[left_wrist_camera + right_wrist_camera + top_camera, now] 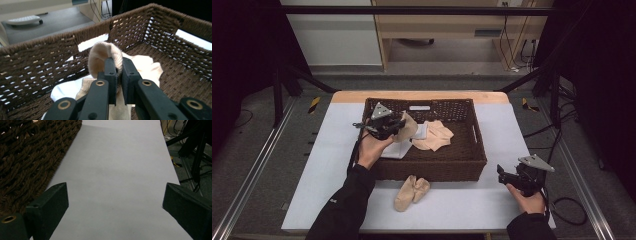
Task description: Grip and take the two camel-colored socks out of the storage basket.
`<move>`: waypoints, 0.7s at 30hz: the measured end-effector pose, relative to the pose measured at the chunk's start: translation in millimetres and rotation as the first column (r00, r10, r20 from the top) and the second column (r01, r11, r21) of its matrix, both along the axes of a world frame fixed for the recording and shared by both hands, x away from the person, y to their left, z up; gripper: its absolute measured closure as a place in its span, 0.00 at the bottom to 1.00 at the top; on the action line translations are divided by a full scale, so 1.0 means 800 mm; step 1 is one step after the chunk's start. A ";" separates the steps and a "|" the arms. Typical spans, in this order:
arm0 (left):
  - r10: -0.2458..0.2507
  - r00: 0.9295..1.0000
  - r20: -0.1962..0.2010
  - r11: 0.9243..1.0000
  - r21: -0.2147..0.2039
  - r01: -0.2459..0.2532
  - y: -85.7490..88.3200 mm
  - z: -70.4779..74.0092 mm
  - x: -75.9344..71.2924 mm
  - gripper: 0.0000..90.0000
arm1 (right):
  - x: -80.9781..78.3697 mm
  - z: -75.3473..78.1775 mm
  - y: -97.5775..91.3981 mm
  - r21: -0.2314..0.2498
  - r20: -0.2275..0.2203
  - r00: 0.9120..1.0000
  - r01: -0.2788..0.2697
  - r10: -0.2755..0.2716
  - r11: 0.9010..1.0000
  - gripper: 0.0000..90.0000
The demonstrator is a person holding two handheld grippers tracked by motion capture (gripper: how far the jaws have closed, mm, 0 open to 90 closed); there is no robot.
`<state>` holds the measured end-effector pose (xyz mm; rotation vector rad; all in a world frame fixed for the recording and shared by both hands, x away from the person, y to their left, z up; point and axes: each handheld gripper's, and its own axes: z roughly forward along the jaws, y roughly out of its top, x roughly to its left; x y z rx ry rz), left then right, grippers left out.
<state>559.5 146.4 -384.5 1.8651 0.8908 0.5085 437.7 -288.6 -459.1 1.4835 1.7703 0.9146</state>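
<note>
Beige sock pinched in my left gripper, over the basket | right gripper spread wide, bare, basket at its left | sock pair on table

Basket on table; socks just before it

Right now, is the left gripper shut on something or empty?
Shut on a beige sock. The left gripper has its jaws nearly together with the fabric pinched between them, held above the brown wicker basket.
</note>
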 end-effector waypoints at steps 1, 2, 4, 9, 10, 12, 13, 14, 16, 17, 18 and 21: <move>0.002 1.000 0.006 1.000 -0.009 -0.002 0.000 0.002 -0.002 0.92 | 0.000 0.000 0.000 -0.001 -0.001 1.000 0.001 -0.001 1.000 0.07; 0.002 1.000 0.016 1.000 -0.028 -0.001 -0.001 0.007 -0.007 0.92 | 0.000 0.000 0.000 -0.002 -0.001 1.000 0.000 -0.001 1.000 0.07; 0.005 1.000 0.028 0.999 -0.045 -0.004 0.000 0.014 -0.012 0.92 | 0.000 0.000 0.000 -0.002 -0.001 1.000 0.001 -0.001 1.000 0.07; -0.008 0.998 0.068 0.996 -0.090 0.014 0.003 0.040 -0.031 0.92 | 0.000 0.000 0.000 -0.002 -0.001 1.000 0.001 -0.001 1.000 0.07; -0.011 0.997 0.076 0.995 -0.095 0.018 0.004 0.045 -0.036 0.93 | 0.000 0.000 0.000 -0.003 -0.001 1.000 0.001 -0.001 1.000 0.07; -0.020 0.996 0.088 0.994 -0.108 0.030 0.005 0.054 -0.044 0.93 | -0.001 0.000 0.000 -0.002 -0.001 1.000 0.001 -0.001 1.000 0.07; -0.025 0.995 0.095 0.993 -0.115 0.036 0.005 0.059 -0.048 0.93 | -0.001 0.000 0.000 -0.002 -0.002 1.000 0.001 -0.001 1.000 0.07; -0.031 0.994 0.102 0.992 -0.120 0.043 0.005 0.063 -0.052 0.93 | -0.001 0.000 0.000 -0.004 0.000 1.000 0.000 0.000 1.000 0.08; -0.044 0.993 0.113 0.990 -0.125 0.058 0.006 0.071 -0.062 0.93 | -0.001 0.000 0.000 -0.005 0.000 1.000 0.002 -0.002 1.000 0.07; -0.047 0.992 0.117 0.990 -0.127 0.062 0.006 0.074 -0.065 0.93 | -0.001 0.001 0.000 -0.004 -0.001 1.000 0.002 -0.002 1.000 0.07; -0.052 0.991 0.124 0.989 -0.132 0.068 0.007 0.078 -0.070 0.93 | -0.001 0.001 0.000 -0.004 0.000 1.000 0.003 -0.003 1.000 0.07; -0.067 0.988 0.137 0.985 -0.148 0.088 0.008 0.087 -0.083 0.93 | -0.002 0.001 0.000 -0.005 -0.001 1.000 0.002 -0.002 1.000 0.07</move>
